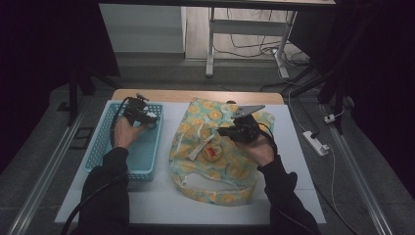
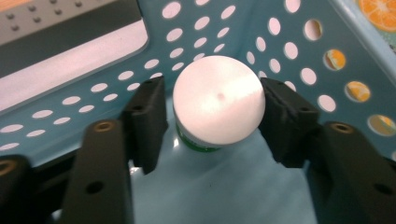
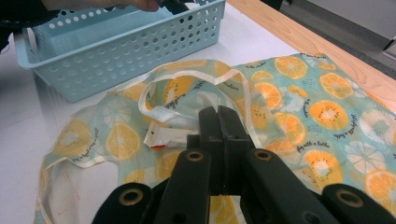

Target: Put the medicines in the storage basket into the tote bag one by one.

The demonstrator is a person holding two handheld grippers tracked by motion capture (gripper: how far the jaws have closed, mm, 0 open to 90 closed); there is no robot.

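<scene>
- White tabletop (image 1: 303, 161) with a wooden strip along its far edge; dark floor, cables and a power strip (image 1: 315, 142) lie beyond the right edge.
- Open room: bare white surface shows along the near edge and to the right of the bag; the basket sits close to the left edge.
- Light-blue perforated plastic basket (image 1: 100, 142) stands at the left; its right wall is just beside the bag.
- Basket contents: a white round-capped bottle with a green band (image 2: 217, 100) stands upright on the basket floor near a perforated corner.
- Left gripper (image 2: 215, 116) is lowered into the far end of the basket. Its jaws stand half open on either side of the bottle cap, the right pad at or very near the cap, the left pad a narrow gap away; no firm grip is visible.
- Orange-slice-printed teal fabric bag (image 1: 215, 152) lies flat at the centre with its mouth open; a white-and-red packet (image 3: 163, 136) lies inside the opening.
- Right gripper (image 3: 218, 122) hovers over the bag, jaws fully closed together with nothing between them.
</scene>
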